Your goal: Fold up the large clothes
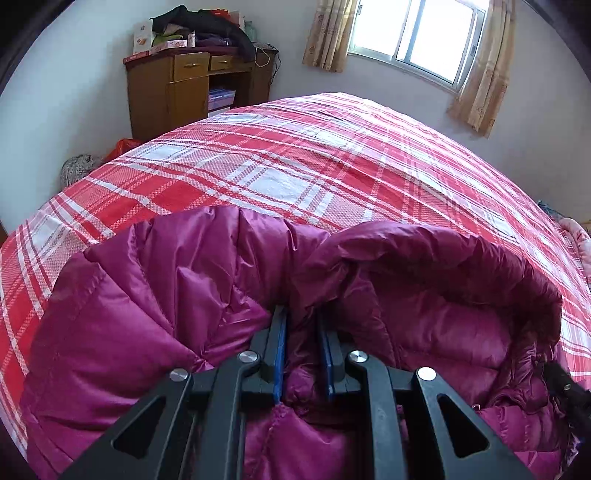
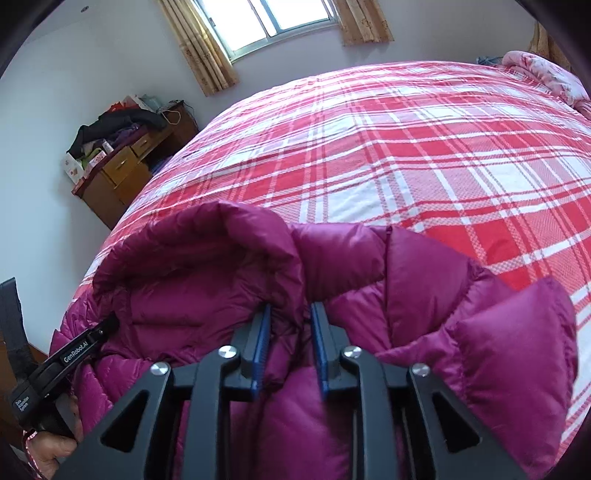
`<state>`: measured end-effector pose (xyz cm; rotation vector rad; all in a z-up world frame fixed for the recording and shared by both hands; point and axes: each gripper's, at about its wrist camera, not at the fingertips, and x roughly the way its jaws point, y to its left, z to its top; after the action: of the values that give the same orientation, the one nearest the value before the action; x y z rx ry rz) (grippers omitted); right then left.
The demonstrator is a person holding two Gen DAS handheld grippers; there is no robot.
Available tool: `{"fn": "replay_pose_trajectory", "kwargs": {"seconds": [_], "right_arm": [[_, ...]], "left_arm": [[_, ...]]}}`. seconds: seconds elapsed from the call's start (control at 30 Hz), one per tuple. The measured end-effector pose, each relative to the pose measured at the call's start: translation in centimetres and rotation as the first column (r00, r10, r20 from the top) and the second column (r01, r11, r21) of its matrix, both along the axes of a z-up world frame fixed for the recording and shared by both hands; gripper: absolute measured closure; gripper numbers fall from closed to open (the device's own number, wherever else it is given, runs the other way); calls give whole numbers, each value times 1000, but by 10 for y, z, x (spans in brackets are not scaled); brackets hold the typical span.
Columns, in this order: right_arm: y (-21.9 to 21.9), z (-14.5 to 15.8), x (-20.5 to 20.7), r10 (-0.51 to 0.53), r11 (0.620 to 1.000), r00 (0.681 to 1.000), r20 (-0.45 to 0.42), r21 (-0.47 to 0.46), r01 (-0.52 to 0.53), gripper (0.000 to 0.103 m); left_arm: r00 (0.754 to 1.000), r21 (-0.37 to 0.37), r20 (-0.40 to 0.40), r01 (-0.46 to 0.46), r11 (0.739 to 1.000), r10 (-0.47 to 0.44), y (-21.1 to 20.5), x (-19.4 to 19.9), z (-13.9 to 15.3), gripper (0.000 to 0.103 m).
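I've got both tongs clamped on the magenta down jacket (image 1: pixel 155 295): left tongs (image 1: pixel 302 314), right tongs (image 2: pixel 290 310), bed (image 1: pixel 295 155) at 12 o'clock.

Home bedroom: bed (image 1: pixel 295 166), dresser (image 1: pixel 177 92)

jacket (image 1: pixel 155 295) on the bed (image 1: pixel 295 166) near edge, under me | my left gripper (image 1: pixel 302 325) left of hood (image 1: pixel 461 295), my right gripper (image 2: pixel 290 325) right of it | dresser (image 1: pixel 184 88) beyond bed, window (image 1: pixel 417 33) to its right
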<state>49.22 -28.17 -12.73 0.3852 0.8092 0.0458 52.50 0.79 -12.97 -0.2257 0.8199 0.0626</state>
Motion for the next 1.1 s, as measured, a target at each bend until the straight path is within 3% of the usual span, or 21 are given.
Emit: {"fn": "replay_pose_trajectory", "kwargs": {"seconds": [0.03, 0.17, 0.23, 0.3, 0.43, 0.5, 0.63, 0.7, 0.77, 0.87, 0.9, 1.0, 1.1], "right_arm": [[-4, 8, -8, -32, 999, 999, 22, -3, 32, 70], [-11, 62, -16, -90, 996, 981, 171, -5, 92, 69], [0, 87, 11, -62, 996, 983, 171, -51, 71, 69], [14, 94, 49, -39, 995, 995, 96, -87, 48, 69], [28, 63, 96, -27, 1000, 992, -124, -2, 27, 69], [35, 46, 94, 0, 1000, 980, -199, 16, 3, 69], [46, 15, 64, 7, 1000, 963, -271, -12, -11, 71], [45, 8, 48, -7, 1000, 972, -233, -2, 7, 74], [49, 8, 38, -12, 998, 984, -178, -57, 2, 74], [75, 0, 23, 26, 957, 999, -39, -288, -36, 74], [79, 2, 22, 26, 947, 999, -27, -319, -33, 74], [78, 3, 26, 30, 942, 999, -33, -334, -40, 74], [79, 3, 25, 30, 939, 999, -26, -342, -37, 74]], "left_arm": [[1000, 4, 1, 0, 1000, 0, -1, 0, 0, 85], [1000, 28, 7, -2, 1000, 2, -4, -2, 1, 85], [1000, 33, 9, -3, 999, 2, -4, -3, 1, 85], [1000, 31, 10, -3, 1000, 3, -4, -4, 1, 85], [1000, 32, 10, -4, 999, 3, -3, -4, 1, 85], [1000, 30, 11, -4, 1000, 3, -3, -4, 1, 85], [1000, 28, 11, -3, 1000, 3, -3, -4, 1, 85], [1000, 15, 13, -3, 1000, 3, -2, -4, 0, 85], [1000, -7, 14, 1, 1000, -1, 1, -5, 1, 85], [1000, -81, 13, 17, 997, -16, 11, -9, 3, 85], [1000, -91, 1, 29, 995, -29, 14, -11, 6, 85], [1000, -88, 16, 14, 996, -12, 21, -27, 27, 85], [993, -98, 119, 33, 995, -21, 19, -38, 60, 85]]}}
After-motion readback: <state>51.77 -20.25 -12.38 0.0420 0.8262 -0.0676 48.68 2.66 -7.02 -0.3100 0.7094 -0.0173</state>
